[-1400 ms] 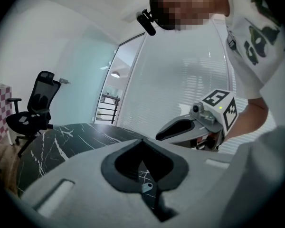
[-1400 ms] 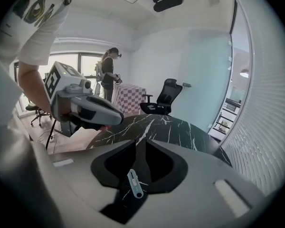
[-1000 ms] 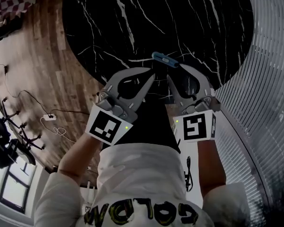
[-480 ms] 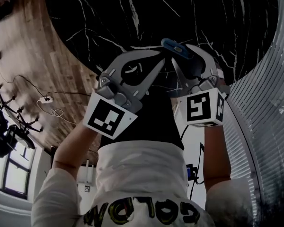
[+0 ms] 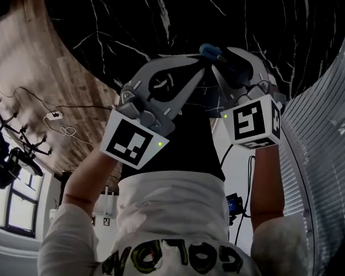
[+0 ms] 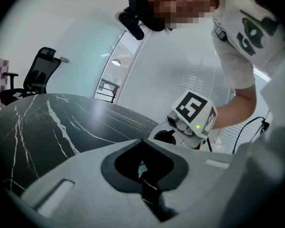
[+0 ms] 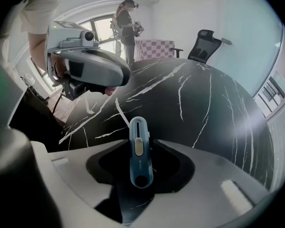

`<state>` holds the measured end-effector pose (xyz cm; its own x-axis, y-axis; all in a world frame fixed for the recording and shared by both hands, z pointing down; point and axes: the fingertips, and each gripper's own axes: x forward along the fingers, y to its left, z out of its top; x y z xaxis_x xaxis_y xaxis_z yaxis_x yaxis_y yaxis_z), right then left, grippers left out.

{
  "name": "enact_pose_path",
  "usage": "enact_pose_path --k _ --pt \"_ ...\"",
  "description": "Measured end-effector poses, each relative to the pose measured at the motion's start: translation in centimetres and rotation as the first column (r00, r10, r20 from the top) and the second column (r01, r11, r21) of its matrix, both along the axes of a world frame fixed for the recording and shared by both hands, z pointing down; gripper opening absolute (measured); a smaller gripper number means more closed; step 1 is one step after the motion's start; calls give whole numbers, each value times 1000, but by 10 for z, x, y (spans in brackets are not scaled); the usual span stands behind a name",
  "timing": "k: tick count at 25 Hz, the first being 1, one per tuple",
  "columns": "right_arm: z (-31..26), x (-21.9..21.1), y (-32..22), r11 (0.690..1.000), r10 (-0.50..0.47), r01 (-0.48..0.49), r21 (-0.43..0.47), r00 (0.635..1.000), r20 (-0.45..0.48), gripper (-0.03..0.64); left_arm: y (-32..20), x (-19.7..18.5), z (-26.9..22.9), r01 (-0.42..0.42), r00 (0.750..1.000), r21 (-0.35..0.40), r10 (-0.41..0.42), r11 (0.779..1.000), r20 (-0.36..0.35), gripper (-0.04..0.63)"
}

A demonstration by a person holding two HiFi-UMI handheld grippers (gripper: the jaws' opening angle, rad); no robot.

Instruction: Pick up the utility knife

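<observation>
A blue utility knife (image 7: 140, 153) lies flat on the black marble table (image 5: 132, 16). In the head view the knife (image 5: 211, 53) peeks out at the tips of both grippers. My right gripper (image 7: 141, 144) points steeply down with the knife between its jaws. Dark gaps show on both sides of the knife, so the pads do not press it. These jaws have just been closing a little. My left gripper (image 5: 202, 69) hovers just left of the knife with its fingertips together and nothing between them. Its jaws (image 6: 142, 140) meet over bare tabletop.
The round table's near edge runs under my arms, with wooden floor (image 5: 40, 56) and cables (image 5: 54, 117) to the left. A ribbed blind (image 5: 328, 125) curves along the right. An office chair (image 7: 204, 44) and a standing person (image 7: 126, 18) are beyond the table.
Both grippers have sunk toward the table. The right one tipped further down and now straddles the knife, which lay beyond its tips a second ago.
</observation>
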<state>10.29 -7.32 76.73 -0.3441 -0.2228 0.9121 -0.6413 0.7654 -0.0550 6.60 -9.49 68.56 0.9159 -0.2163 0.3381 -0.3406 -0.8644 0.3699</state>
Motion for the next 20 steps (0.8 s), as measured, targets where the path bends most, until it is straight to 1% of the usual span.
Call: enact_pose_path --k 3,10,14,20 --pt "0 0 0 1000 -9 10 -3 1000 3 136 0 0 1 6 1000 -6 -6 1000 3 3" --pt "-1 -1 1 1000 -5 5 18 1000 -10 130 3 -1 -5 6 1000 -2 -6 1000 8 3" --pt "-15 0 -3 999 15 -15 52 1000 -10 130 4 -3 -17 16 1000 -2 -16 1000 8 3" --pt "-54 4 -15 992 46 -46 122 999 -2 130 2 -6 -47 23 1000 35 -24 999 12 3"
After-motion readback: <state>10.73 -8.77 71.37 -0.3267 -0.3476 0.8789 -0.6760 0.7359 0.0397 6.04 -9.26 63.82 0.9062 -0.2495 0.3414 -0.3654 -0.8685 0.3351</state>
